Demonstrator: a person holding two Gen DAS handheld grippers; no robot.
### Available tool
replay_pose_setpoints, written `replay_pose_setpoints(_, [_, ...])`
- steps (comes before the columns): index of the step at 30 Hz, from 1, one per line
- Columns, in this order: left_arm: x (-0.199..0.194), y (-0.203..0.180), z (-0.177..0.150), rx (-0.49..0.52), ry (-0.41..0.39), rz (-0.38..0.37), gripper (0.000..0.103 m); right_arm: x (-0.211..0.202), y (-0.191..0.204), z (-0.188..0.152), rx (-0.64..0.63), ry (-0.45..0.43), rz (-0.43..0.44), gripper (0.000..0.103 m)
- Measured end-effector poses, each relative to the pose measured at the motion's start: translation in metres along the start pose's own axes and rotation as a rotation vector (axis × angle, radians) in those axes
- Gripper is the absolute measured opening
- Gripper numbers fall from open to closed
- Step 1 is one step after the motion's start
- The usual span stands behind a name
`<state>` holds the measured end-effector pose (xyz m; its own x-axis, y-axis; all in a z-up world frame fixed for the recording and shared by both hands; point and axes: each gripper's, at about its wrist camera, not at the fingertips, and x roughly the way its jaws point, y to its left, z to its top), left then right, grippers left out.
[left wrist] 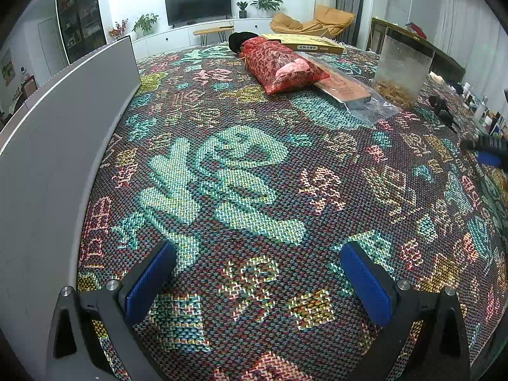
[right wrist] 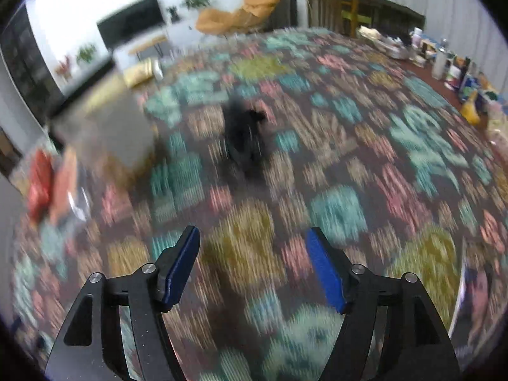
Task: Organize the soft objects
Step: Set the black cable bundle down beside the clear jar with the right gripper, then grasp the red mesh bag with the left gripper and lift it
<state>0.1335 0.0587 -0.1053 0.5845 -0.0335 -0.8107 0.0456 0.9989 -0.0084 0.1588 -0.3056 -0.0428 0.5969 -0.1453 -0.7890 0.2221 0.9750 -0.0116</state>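
A red patterned soft bag (left wrist: 281, 63) lies at the far side of the woven patterned cloth (left wrist: 241, 171), with a black soft thing (left wrist: 241, 39) behind it. My left gripper (left wrist: 257, 254) is open and empty, low over the cloth, well short of the bag. In the blurred right wrist view a small black soft object (right wrist: 244, 139) lies on the cloth ahead of my right gripper (right wrist: 252, 244), which is open and empty. The same black object shows at the right of the left wrist view (left wrist: 443, 109). The right gripper's tip (left wrist: 489, 152) shows there too.
A grey panel (left wrist: 60, 146) runs along the left. A clear container (left wrist: 401, 70) stands at the back right, beside a plastic-wrapped flat package (left wrist: 352, 90) and a yellow flat box (left wrist: 304, 44). Bottles and clutter (right wrist: 451, 66) line the far right edge.
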Motion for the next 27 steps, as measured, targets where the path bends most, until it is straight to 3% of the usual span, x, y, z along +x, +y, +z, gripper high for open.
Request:
replay_pose_setpoints(7, [0.000,0.000,0.000,0.000,0.000,0.001,0.103,-0.002,0.003,-0.020,-0.018,-0.069,-0.066,0.085])
replay_pose_setpoints(18, [0.001,0.000,0.003,-0.003,0.012,0.001,0.103,-0.002,0.004,-0.019,-0.018,-0.069,-0.077,0.087])
replay_pose_setpoints(20, [0.007,0.000,0.017,-0.015,0.047,-0.013,0.103,-0.001,0.004,-0.019,-0.018,-0.069,-0.078,0.087])
replay_pose_setpoints(23, [0.019,0.007,0.053,-0.125,0.073,-0.151,0.103,-0.001,0.004,-0.019,-0.018,-0.069,-0.078,0.087])
replay_pose_setpoints(25, [0.032,0.015,0.089,-0.240,0.050,-0.243,0.103,-0.001,0.004,-0.019,-0.017,-0.069,-0.077,0.087])
replay_pose_setpoints(27, [0.048,0.017,0.126,-0.289,0.019,-0.263,0.103,-0.001,0.004,-0.019,-0.017,-0.069,-0.077,0.087])
